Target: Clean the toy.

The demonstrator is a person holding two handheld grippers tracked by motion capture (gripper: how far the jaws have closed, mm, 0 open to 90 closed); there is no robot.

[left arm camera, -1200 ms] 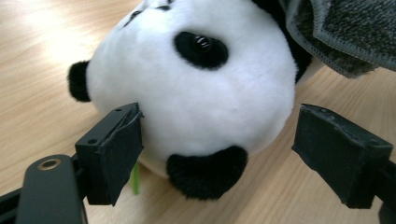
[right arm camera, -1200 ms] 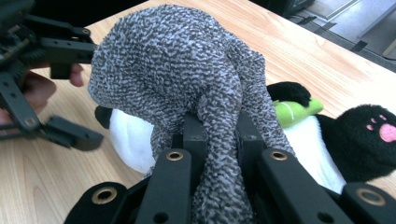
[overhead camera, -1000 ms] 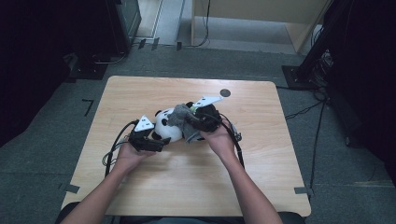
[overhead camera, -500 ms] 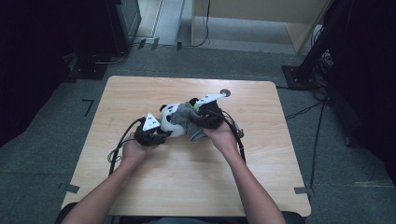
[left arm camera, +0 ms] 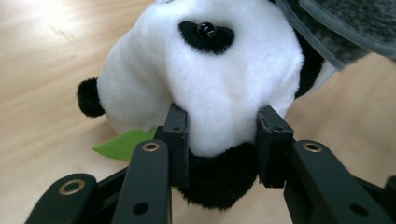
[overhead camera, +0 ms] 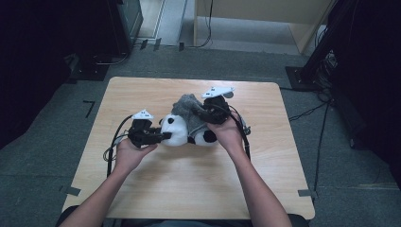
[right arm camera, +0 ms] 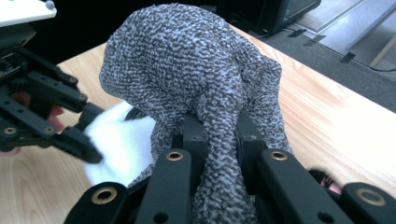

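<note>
A black-and-white plush panda [overhead camera: 174,131] lies mid-table, half under a grey knitted cloth [overhead camera: 187,106]. My left gripper [overhead camera: 163,136] comes in from the left. Its jaws have just been closing, and its pads [left arm camera: 176,135] now press into both sides of the panda's [left arm camera: 210,60] white muzzle. A green felt leaf [left arm camera: 123,143] pokes out beneath the head. My right gripper [right arm camera: 219,135] is shut on a bunched fold of the grey cloth [right arm camera: 187,60], held above the toy. The right gripper [overhead camera: 201,112] sits just right of the panda.
The wooden table [overhead camera: 189,179] stands on grey carpet, with bare wood in front of the hands and to either side. Cables trail from both grippers over the tabletop. Dark equipment stands beyond the far corners, off the table.
The left jaws have gone from wide to clamped on the panda's head. Both hands have risen a little, taking the toy and the cloth up with them.
</note>
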